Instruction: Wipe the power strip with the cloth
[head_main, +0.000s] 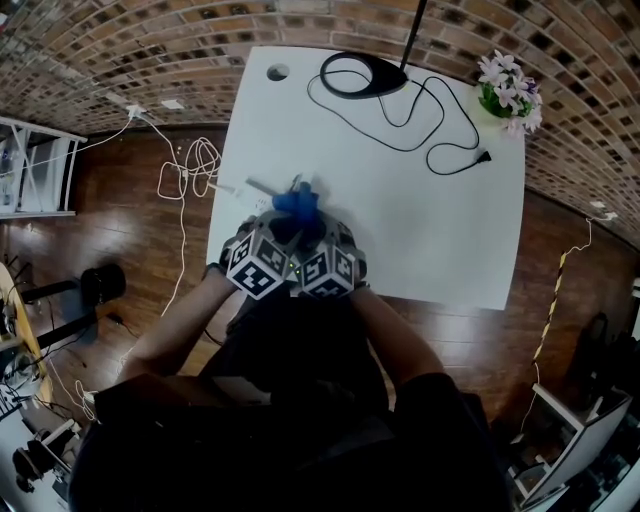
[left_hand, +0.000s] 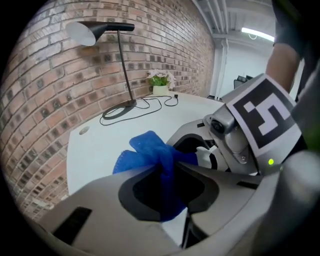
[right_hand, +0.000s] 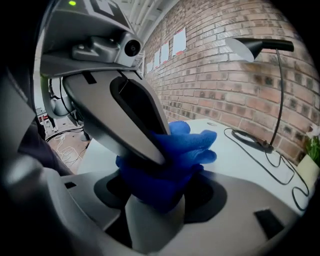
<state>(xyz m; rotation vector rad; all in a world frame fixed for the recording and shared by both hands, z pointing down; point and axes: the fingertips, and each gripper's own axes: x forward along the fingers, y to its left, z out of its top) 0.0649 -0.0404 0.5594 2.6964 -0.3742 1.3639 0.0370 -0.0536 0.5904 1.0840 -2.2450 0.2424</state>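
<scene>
Room: brick wall behind; wooden floor strewn with white cables.
Counter: white; black lamp base at the far edge, potted flowers at the far right corner.
Left gripper: fingers clamped on the blue cloth, above the near left corner.
Right gripper: fingers clamped wide on the pale power strip, beneath the cloth.

power strip: only a pale stub is showing between right jaws | far end: cloth is covering it | near end: frame edge is cutting it off
</scene>
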